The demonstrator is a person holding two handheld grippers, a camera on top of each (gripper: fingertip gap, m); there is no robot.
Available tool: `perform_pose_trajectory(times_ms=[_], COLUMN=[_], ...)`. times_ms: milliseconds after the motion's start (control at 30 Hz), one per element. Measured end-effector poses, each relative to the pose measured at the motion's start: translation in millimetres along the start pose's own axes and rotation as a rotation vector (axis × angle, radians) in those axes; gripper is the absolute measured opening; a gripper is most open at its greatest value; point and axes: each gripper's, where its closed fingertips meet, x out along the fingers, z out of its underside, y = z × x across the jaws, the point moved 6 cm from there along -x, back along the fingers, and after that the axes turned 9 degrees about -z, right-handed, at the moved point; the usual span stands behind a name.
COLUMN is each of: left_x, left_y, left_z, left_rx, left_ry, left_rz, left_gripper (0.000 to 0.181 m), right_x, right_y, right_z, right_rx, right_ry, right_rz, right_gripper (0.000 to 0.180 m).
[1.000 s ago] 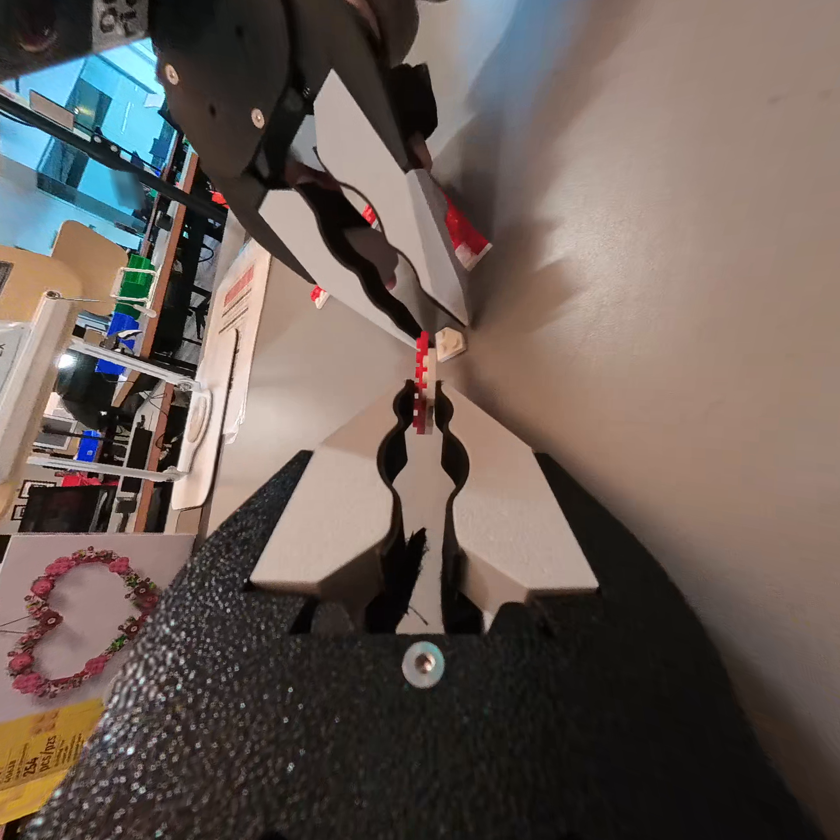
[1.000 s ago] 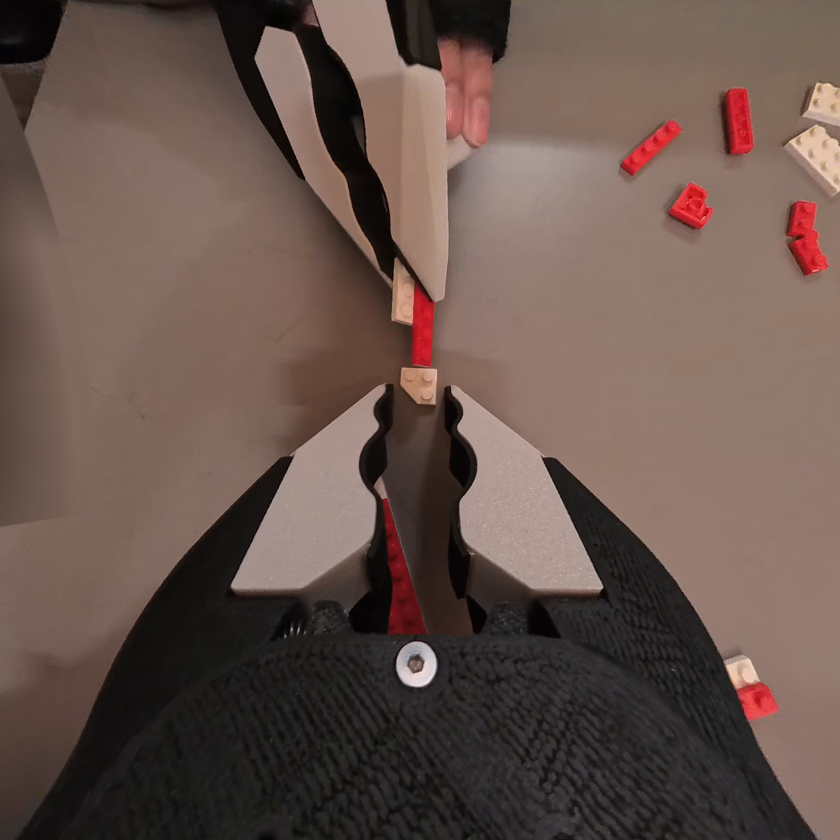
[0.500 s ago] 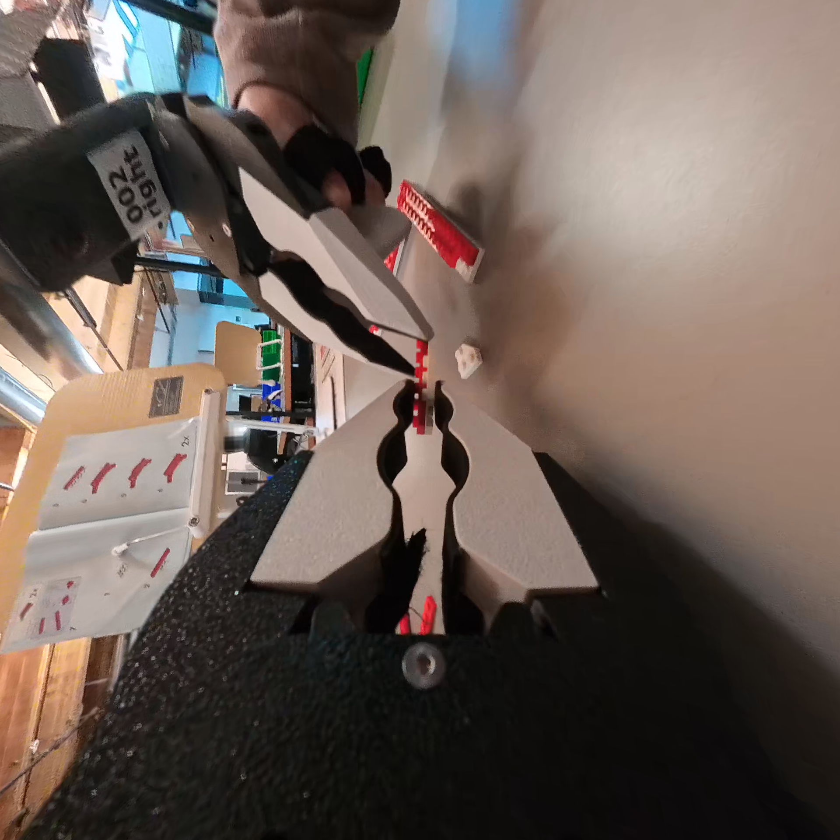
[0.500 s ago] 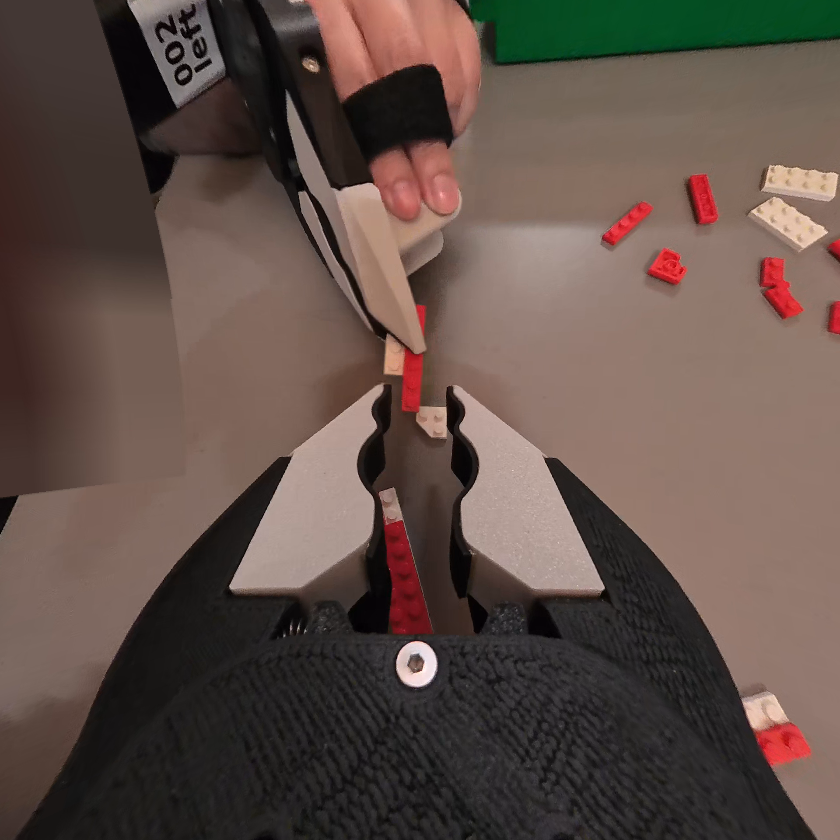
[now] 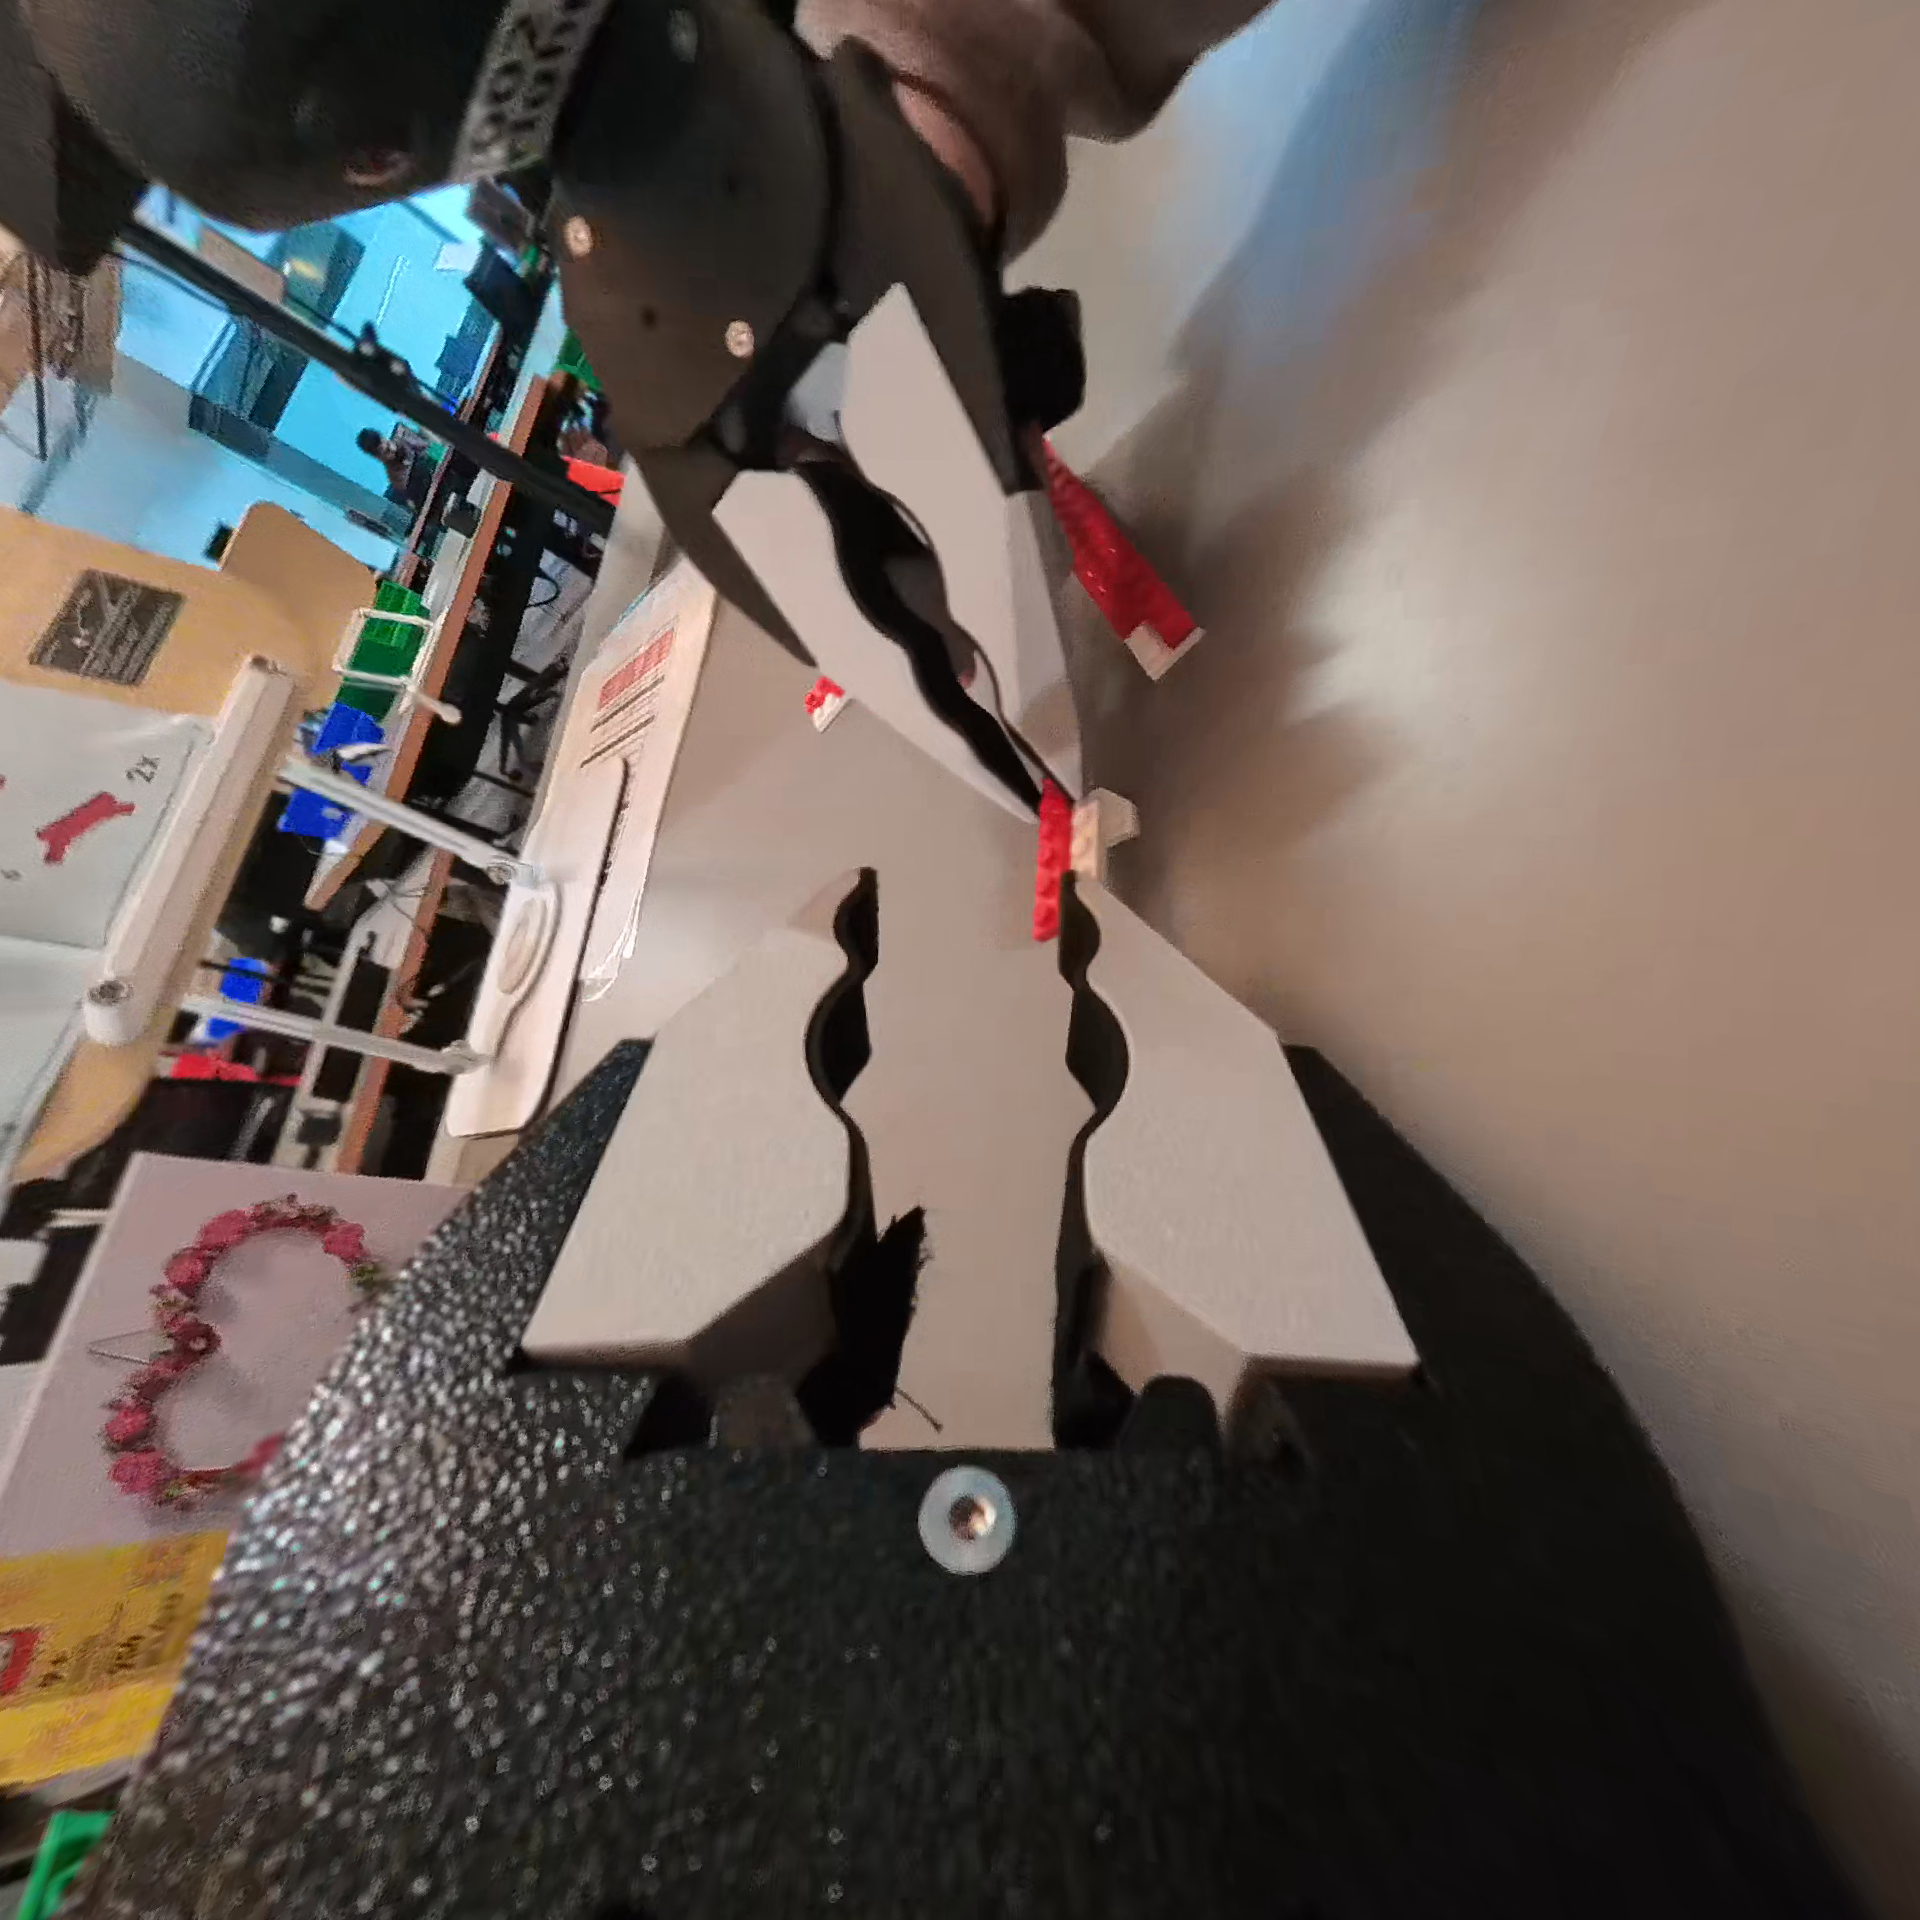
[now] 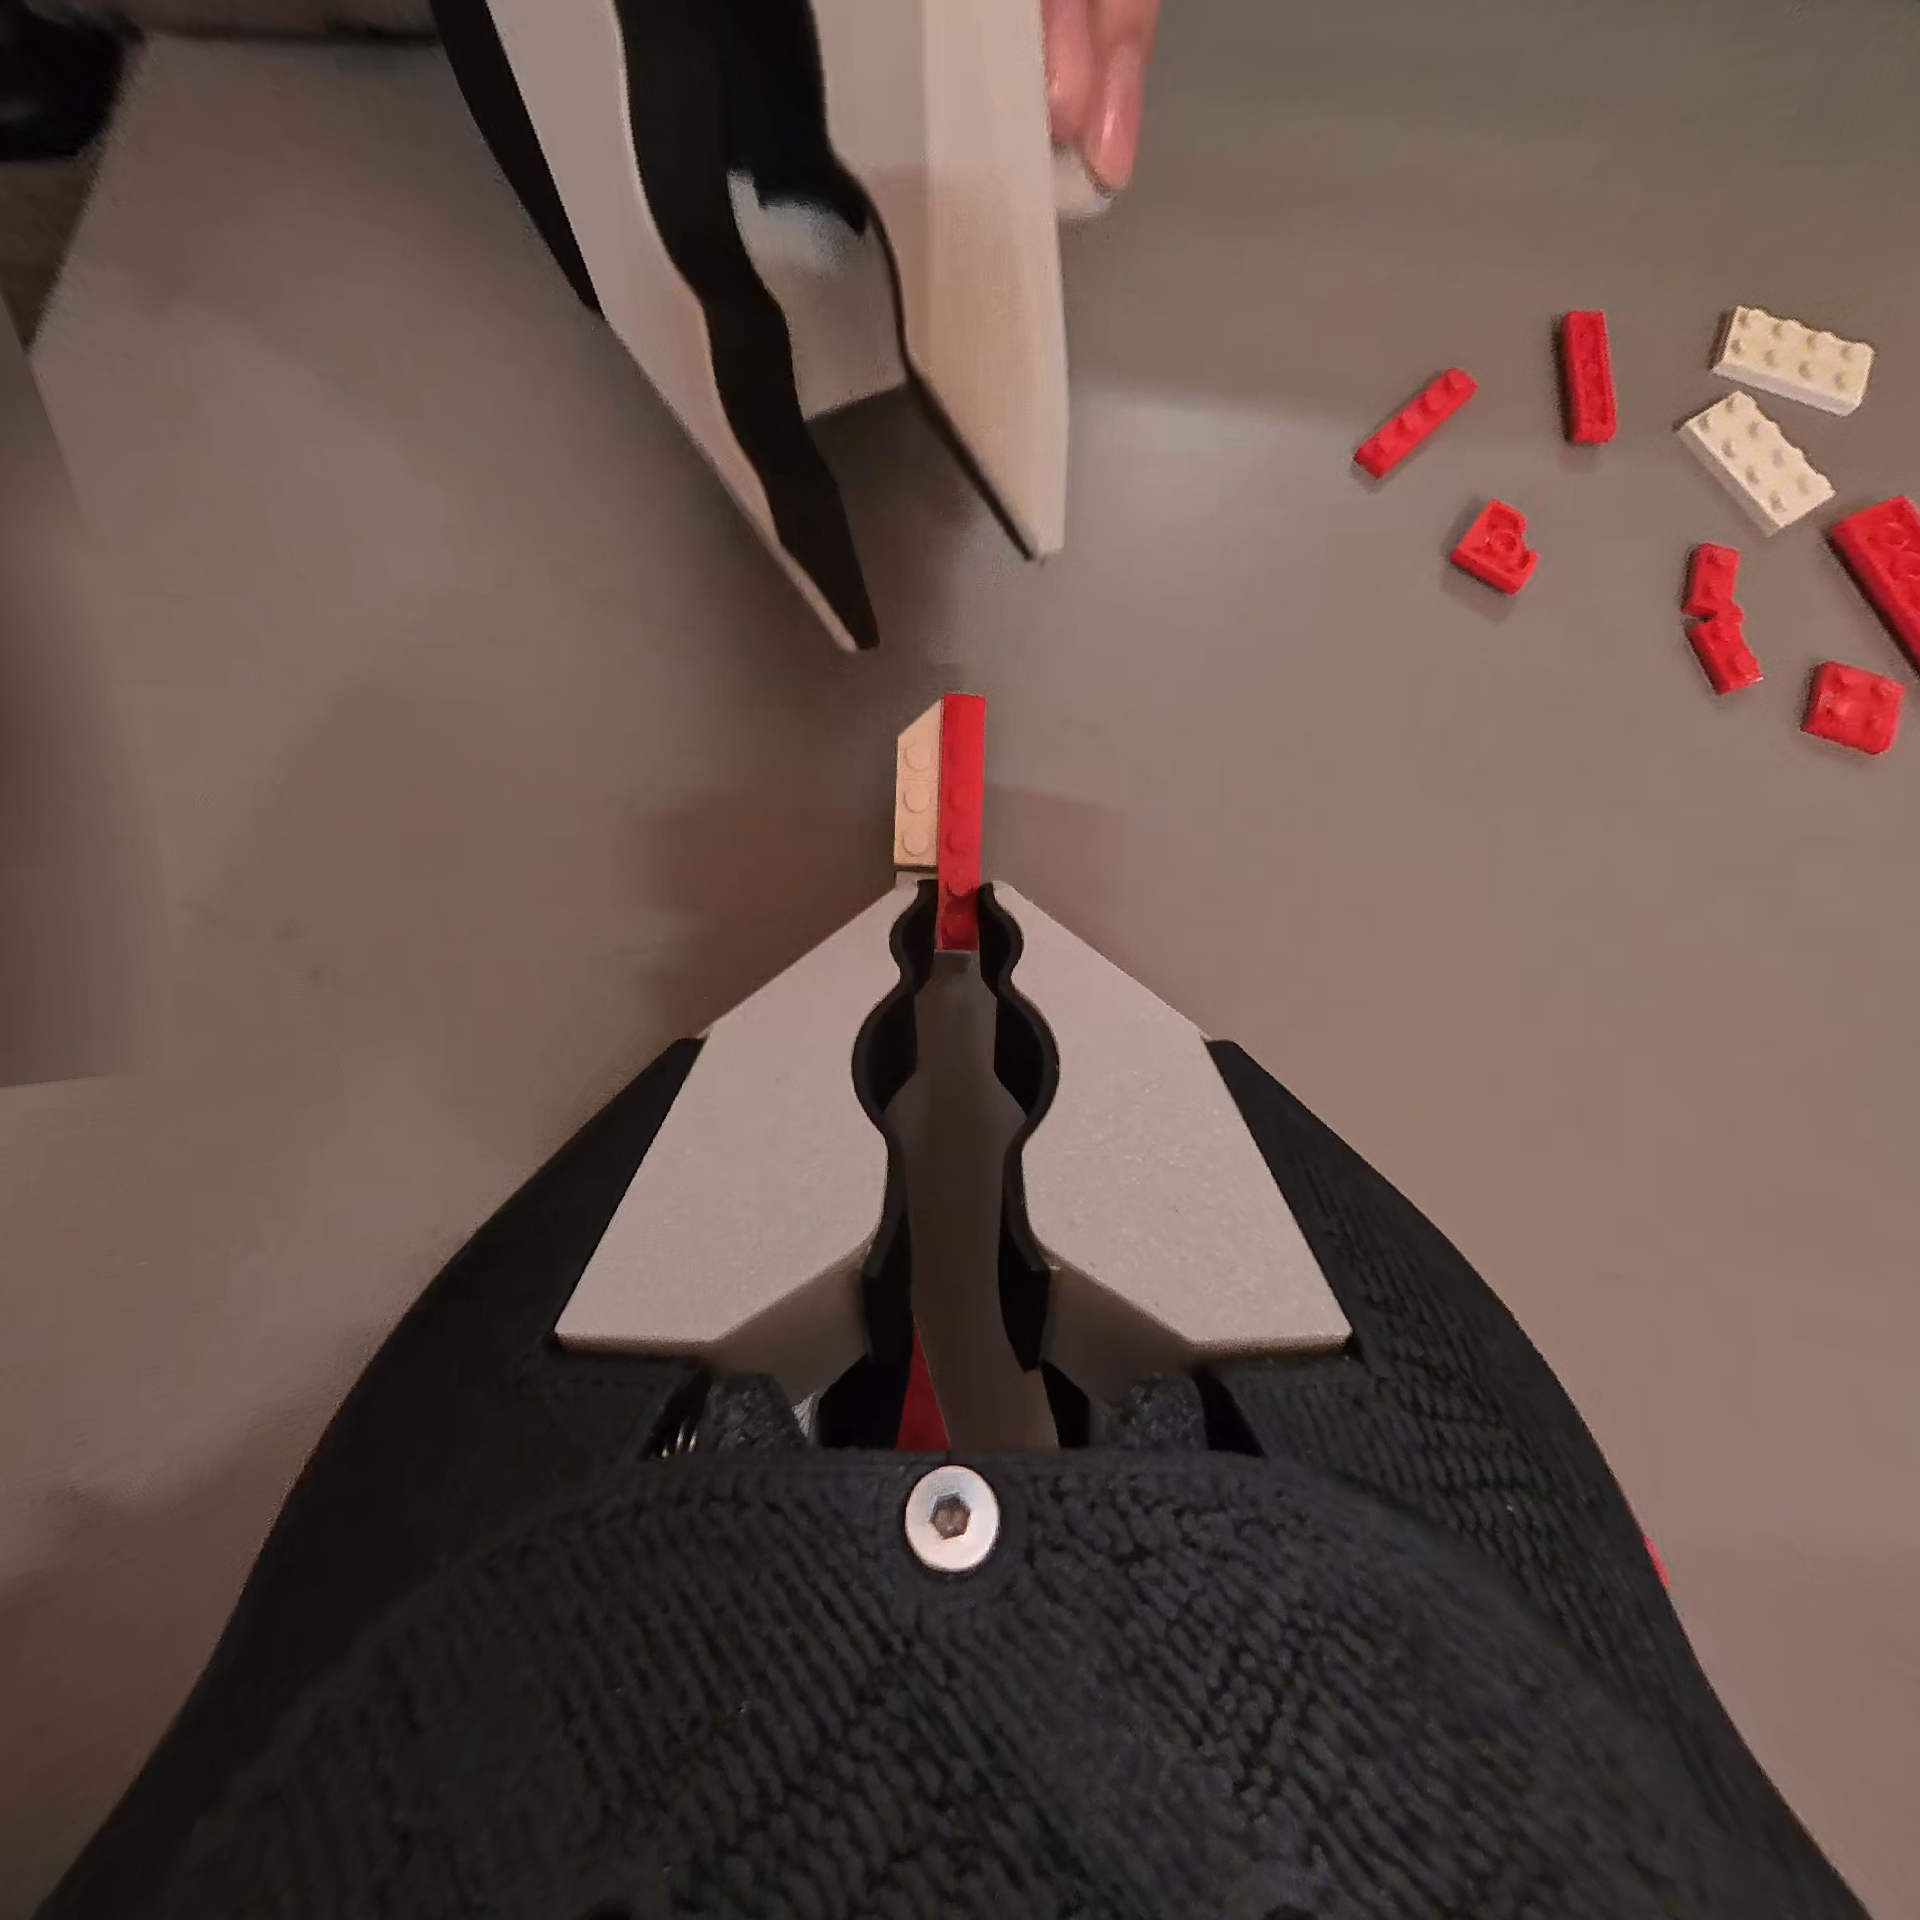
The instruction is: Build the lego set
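A thin red plate with a small white plate stuck to its side (image 6: 961, 790) stands on edge above the grey table (image 6: 1351, 935). My right gripper (image 6: 956, 899) is shut on the near end of this red and white assembly. It also shows in the left wrist view (image 5: 1055, 862), pinched by the right gripper (image 5: 1049, 795). My left gripper (image 5: 971, 894) is open and empty, with its right fingertip beside the assembly. In the right wrist view the left gripper (image 6: 951, 592) hangs open just beyond the assembly's far end.
Several loose red plates (image 6: 1413, 421) and white bricks (image 6: 1792, 358) lie on the table at the right. A larger red and white build (image 5: 1117, 571) lies behind the right gripper. A paper sheet (image 5: 623, 779) and a box with a wreath picture (image 5: 208, 1351) lie to the left. About 5 cm separates my left fingertips from my right.
The left gripper held the assembly; now the right gripper has closed on it. The left gripper has opened and drawn back a little.
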Motion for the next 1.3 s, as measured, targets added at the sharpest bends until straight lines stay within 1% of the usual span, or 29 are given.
perform_pose_trajectory(times_ms=[100,200,433,767,933,1000,1300], left_x=[1.3,6.9,15.9,19.5,20.2,20.4,23.6], left_y=[0.5,6.5,16.4,19.3,18.1,17.8,19.5], left_z=[0.0,4.2,11.6,14.0,15.5,15.8,12.4], left_rx=[-0.071,-0.118,-0.183,-0.169,-0.201,-0.209,-0.214], left_ry=[0.009,-0.025,-0.087,-0.108,-0.12,-0.123,-0.118], left_rz=[0.027,0.075,0.145,0.148,0.153,0.154,0.154], left_gripper=[0.031,0.031,0.029,0.025,0.024,0.024,0.024], right_x=[1.9,2.7,2.6,5.7,3.4,1.7,1.2], right_y=[-0.9,-1.6,-4.2,-4.8,-7.7,-8.0,-5.7], right_z=[0.8,1.9,-0.2,-1.7,0.8,2.2,5.5], right_rx=[-0.017,-0.031,-0.034,-0.028,-0.014,-0.009,0.005], right_ry=[-0.043,-0.079,-0.101,-0.127,-0.139,-0.135,-0.129], right_rz=[0.022,0.039,0.046,0.066,0.035,0.024,0.021], right_gripper=[0.006,0.006,0.006,0.006,0.02,0.023,0.024])
